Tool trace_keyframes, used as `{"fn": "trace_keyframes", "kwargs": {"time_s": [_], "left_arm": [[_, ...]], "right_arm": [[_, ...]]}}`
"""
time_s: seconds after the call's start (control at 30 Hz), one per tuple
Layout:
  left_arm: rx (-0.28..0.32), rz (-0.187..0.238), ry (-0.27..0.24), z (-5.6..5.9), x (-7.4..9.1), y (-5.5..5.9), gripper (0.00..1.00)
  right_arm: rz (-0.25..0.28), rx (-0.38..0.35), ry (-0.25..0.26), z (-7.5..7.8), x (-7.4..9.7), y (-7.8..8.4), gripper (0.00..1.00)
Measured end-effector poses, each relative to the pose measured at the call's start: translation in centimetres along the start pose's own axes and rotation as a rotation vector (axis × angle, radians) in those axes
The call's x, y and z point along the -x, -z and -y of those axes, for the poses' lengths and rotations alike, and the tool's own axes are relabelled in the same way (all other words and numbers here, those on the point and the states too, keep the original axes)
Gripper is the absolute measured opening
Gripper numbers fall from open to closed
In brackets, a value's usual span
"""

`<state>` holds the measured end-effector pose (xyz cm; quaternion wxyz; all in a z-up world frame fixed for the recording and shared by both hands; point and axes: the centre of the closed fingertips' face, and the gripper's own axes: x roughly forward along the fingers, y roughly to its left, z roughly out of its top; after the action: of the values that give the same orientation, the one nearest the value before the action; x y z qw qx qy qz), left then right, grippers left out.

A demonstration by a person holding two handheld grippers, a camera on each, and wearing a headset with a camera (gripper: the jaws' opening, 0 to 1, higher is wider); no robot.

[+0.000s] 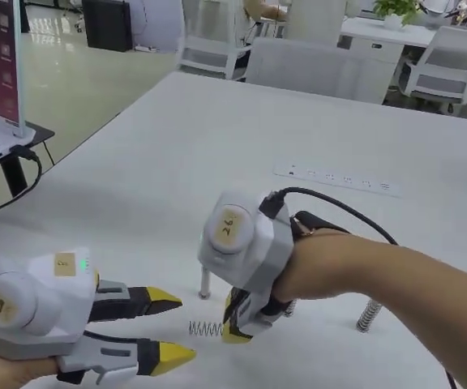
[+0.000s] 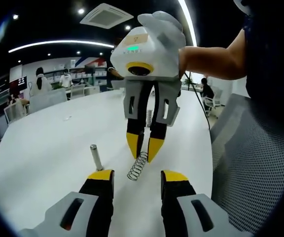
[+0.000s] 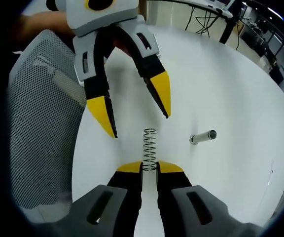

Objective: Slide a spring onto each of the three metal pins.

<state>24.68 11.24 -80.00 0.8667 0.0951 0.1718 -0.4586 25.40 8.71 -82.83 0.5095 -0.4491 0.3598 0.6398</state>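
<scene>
Readable bits first. The white right gripper [image 1: 235, 331] wears a round sticker [image 1: 228, 227] with what looks like a handwritten "26". The white left gripper [image 1: 183, 327] has a similar sticker [image 1: 2, 306], maybe "69", hard to be sure.

The thin coiled steel spring [image 1: 205, 328] is bare silvery wire. It sits near the near edge of the white tabletop [image 1: 217, 146], one end pinched between the right gripper's yellow tips. The left gripper's tips stand well apart, holding nothing.

A short bare metal pin [image 1: 205, 284] stands upright just behind the spring. A spring-covered pin [image 1: 369, 314] stands off to the right. The right gripper's body hides whatever is behind it.
</scene>
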Motion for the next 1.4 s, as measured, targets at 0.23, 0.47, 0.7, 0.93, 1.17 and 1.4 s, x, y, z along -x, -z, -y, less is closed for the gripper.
{"fn": "trace_keyframes", "kwargs": {"time_s": [0.23,0.47,0.7,0.93,1.17,1.4], "left_arm": [[-0.014,0.008,0.023,0.4,-0.4,-0.5,0.28],[-0.034,0.016,0.046,0.9,-0.8,-1.2,0.24],[-0.051,0.025,0.078,1.5,-1.0,-1.8,0.19],[-0.059,0.038,0.100,2.0,-1.2,-2.3,0.14],[-0.072,0.044,0.112,2.2,-1.4,-2.6,0.08],[-0.083,0.037,0.127,2.5,-1.5,-2.4,0.04]], "right_arm": [[0.010,0.030,0.004,-0.9,1.6,-0.4,0.08],[0.003,0.051,0.011,-1.3,2.5,-0.3,0.08],[-0.005,0.057,0.009,-1.6,2.9,0.1,0.08],[0.001,0.064,0.008,-1.9,3.2,0.1,0.08],[0.004,0.076,0.011,-1.9,3.5,0.1,0.08],[0.001,0.082,0.014,-2.0,3.6,0.2,0.08]]}}
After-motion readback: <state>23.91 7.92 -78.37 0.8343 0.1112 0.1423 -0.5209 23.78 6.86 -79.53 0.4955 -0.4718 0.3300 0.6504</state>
